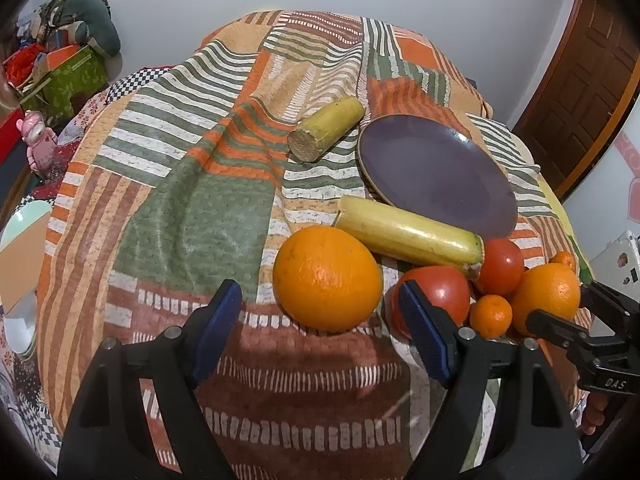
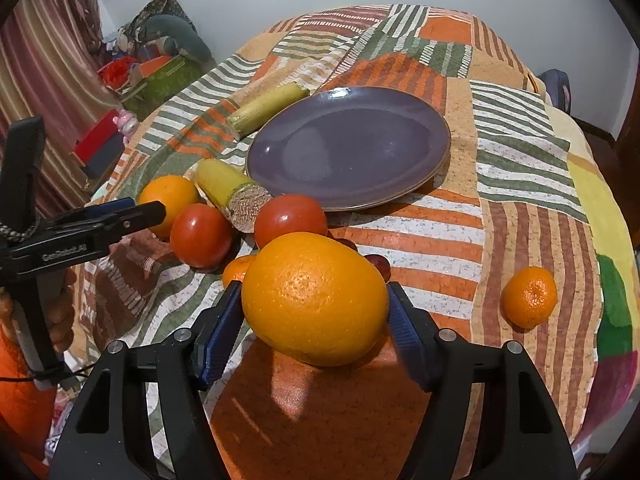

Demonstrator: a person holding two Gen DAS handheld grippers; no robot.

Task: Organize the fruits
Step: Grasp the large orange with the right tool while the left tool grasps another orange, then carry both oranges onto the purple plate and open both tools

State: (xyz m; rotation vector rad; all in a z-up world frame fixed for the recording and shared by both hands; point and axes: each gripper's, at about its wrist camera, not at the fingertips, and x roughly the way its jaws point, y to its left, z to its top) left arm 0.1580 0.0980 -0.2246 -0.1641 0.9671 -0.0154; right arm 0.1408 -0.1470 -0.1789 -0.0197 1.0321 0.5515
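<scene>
A purple plate (image 2: 348, 148) lies on the patterned cloth; it also shows in the left wrist view (image 1: 436, 168). My right gripper (image 2: 314, 320) is shut on a large orange (image 2: 316, 296), seen from the left wrist view (image 1: 546, 294). My left gripper (image 1: 322, 316) is open just before another large orange (image 1: 326, 278), which lies on the cloth between its fingers. Two tomatoes (image 2: 200, 236) (image 2: 290, 216), two yellow-green cane pieces (image 2: 236, 194) (image 2: 268, 110) and small mandarins (image 2: 530, 296) (image 1: 490, 316) lie near the plate.
The table is covered by a striped orange, green and brown cloth (image 1: 192, 208). Boxes and clutter (image 1: 64, 72) stand against the wall at far left. A wooden door (image 1: 584, 80) is at the right.
</scene>
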